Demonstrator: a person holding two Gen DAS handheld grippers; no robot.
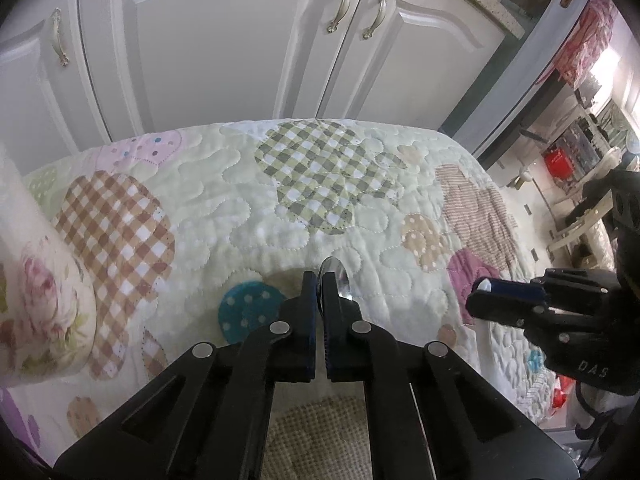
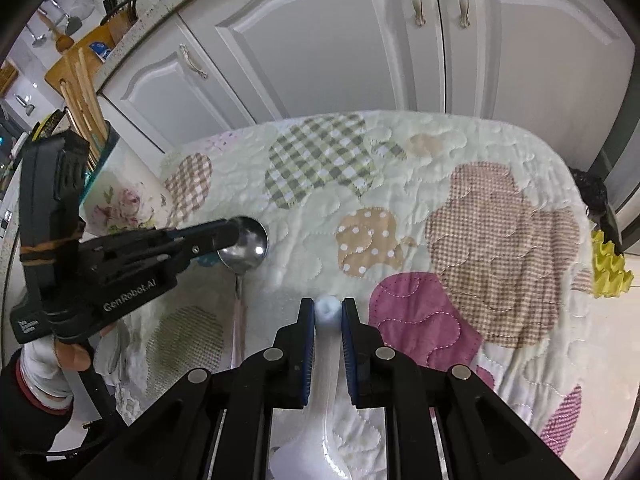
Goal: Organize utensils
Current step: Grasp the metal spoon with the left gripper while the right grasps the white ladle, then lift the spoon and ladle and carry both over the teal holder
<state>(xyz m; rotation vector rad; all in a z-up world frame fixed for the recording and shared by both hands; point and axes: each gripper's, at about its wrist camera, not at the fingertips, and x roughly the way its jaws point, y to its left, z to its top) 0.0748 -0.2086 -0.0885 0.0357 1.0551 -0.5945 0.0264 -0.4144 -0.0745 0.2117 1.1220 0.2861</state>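
Note:
My left gripper (image 1: pixel 319 280) is shut on a metal spoon (image 1: pixel 338 280), bowl end at the fingertips; in the right wrist view the spoon (image 2: pixel 246 248) hangs with its bowl up and handle down over the quilt, held by the left gripper (image 2: pixel 224 236). My right gripper (image 2: pixel 328 308) is shut on the handle of a white ceramic spoon (image 2: pixel 326 360), its bowl low near the camera. In the left wrist view the right gripper (image 1: pixel 486 294) shows at the right with the white handle tip (image 1: pixel 484 283) between its fingers. A floral holder (image 2: pixel 120 196) with wooden chopsticks (image 2: pixel 82 96) stands at the left.
A patchwork quilt (image 1: pixel 320 184) covers the table. White cabinet doors (image 1: pixel 208 48) stand just behind it. The floral holder also shows at the left edge of the left wrist view (image 1: pixel 36 280). A yellow crinkled item (image 2: pixel 608 272) lies off the table's right edge.

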